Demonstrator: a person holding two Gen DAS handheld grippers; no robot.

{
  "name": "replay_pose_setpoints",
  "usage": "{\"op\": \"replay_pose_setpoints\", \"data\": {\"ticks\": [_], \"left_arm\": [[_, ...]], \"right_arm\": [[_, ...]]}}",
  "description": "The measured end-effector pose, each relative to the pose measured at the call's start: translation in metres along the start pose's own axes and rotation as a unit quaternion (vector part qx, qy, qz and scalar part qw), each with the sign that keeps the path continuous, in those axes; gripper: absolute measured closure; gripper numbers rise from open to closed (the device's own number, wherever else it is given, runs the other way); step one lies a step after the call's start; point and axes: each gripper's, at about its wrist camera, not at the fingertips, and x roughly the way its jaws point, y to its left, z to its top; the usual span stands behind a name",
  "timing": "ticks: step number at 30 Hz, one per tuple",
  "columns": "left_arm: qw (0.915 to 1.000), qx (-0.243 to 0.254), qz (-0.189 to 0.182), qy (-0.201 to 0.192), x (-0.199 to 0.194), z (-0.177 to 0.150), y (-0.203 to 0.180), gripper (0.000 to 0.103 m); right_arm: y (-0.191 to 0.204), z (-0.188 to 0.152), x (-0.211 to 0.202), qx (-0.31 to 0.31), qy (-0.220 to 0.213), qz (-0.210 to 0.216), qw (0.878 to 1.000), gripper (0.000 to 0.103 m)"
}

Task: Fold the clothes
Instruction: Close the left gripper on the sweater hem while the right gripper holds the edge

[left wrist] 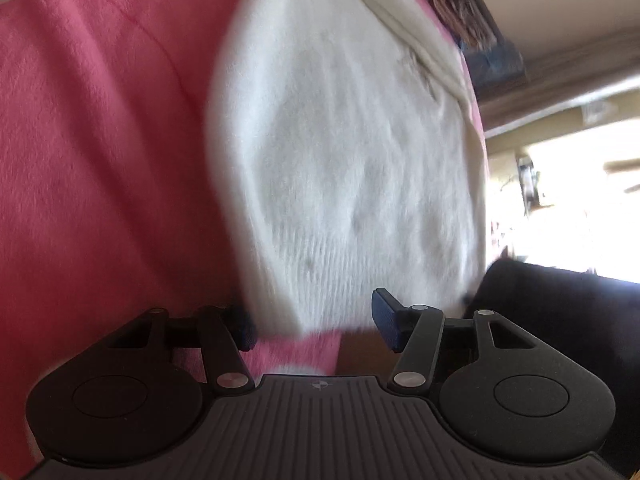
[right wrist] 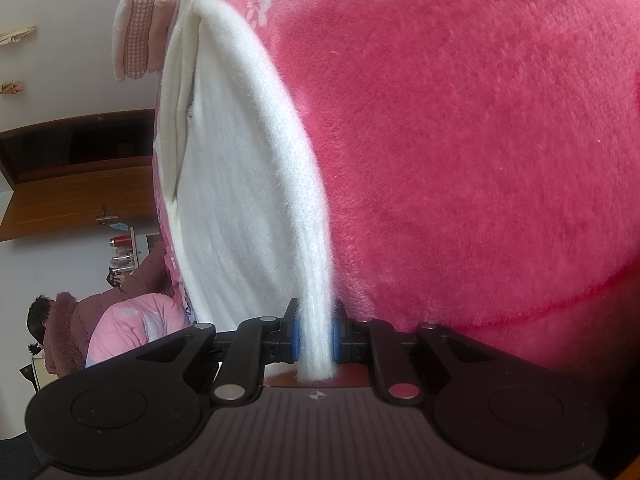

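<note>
A fuzzy white knitted garment (left wrist: 344,152) lies on a pink fleece blanket (left wrist: 100,160). In the left wrist view my left gripper (left wrist: 316,320) is open, its blue pads wide apart at the garment's near edge, with nothing pinched between them. In the right wrist view the white garment (right wrist: 248,184) runs away from me over the pink blanket (right wrist: 460,140). My right gripper (right wrist: 315,336) is shut on a bunched edge of that garment, the fabric squeezed between the blue pads (right wrist: 295,340).
Folded pale clothes (right wrist: 140,36) are stacked at the far end of the blanket. A person in a pink padded coat (right wrist: 68,332) is at the left, near a wooden door (right wrist: 76,192). A dark cushion (left wrist: 560,304) sits right of the left gripper, below a bright window (left wrist: 580,208).
</note>
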Motion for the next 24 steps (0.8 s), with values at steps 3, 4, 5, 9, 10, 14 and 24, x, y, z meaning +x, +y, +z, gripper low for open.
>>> {"op": "replay_pose_setpoints", "data": {"ticks": [3,4,5,9,10,14,24], "left_arm": [[1.0,0.001,0.002,-0.008,0.0,0.005,-0.001,0.047],[0.9999,0.002,0.003,-0.01,0.001,0.007,-0.002,0.047],[0.9999,0.002,0.004,-0.013,0.001,0.008,-0.002,0.047],[0.9997,-0.002,0.004,-0.023,0.0,0.013,-0.003,0.047],[0.9996,-0.004,0.005,-0.028,-0.002,0.014,-0.002,0.047],[0.9984,-0.02,0.008,-0.053,-0.011,0.015,0.004,0.047],[0.9989,-0.003,0.019,-0.043,-0.004,0.018,-0.001,0.039]], "right_arm": [[0.001,0.0,0.0,-0.001,0.0,0.0,1.0,0.089],[0.001,0.0,0.0,-0.002,-0.001,0.0,1.0,0.089],[0.001,0.0,0.0,-0.002,-0.001,0.0,1.0,0.089],[0.001,-0.001,0.0,-0.001,-0.001,0.001,1.0,0.089],[0.001,-0.001,0.0,0.0,-0.001,0.001,1.0,0.089],[0.001,0.0,0.001,0.003,-0.002,0.004,1.0,0.089],[-0.003,0.005,0.004,0.019,-0.012,0.023,0.999,0.088]]}}
